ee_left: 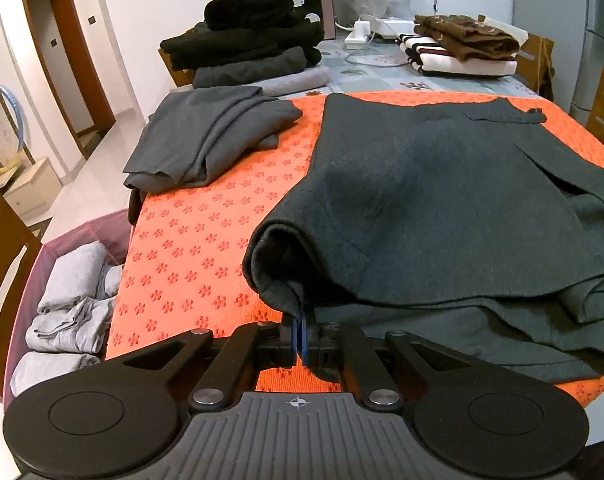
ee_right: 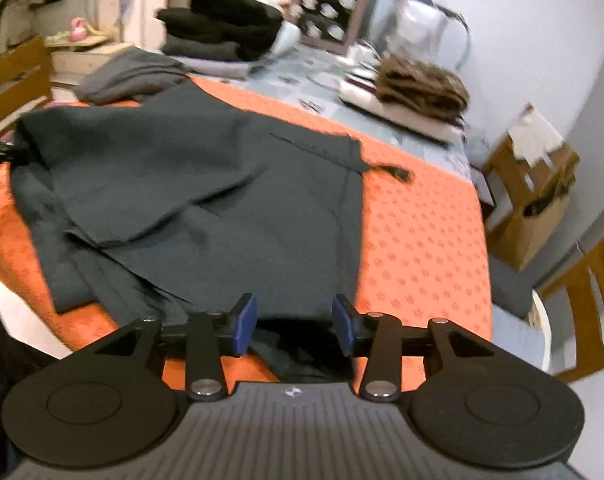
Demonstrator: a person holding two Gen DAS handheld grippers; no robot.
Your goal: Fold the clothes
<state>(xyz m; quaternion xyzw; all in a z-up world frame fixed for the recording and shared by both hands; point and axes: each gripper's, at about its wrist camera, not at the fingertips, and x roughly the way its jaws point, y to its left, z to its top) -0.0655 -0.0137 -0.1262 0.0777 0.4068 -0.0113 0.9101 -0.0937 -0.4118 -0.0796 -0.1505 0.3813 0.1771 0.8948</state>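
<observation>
Laundry basket only left-wrist; right blurry.

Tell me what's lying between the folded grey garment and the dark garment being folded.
Only bare orange mat separates the folded grey garment from the dark garment, seen in the left wrist view.

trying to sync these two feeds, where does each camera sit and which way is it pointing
Left wrist: sits on the left gripper, facing along the orange tablecloth; its blue pads are shut on the dark garment.
Right wrist: sits on the right gripper, facing the table from the near right edge; its fingers are open over the garment's near edge.
Shared: the garment, tablecloth, black clothes stack and brown folded garment.
</observation>
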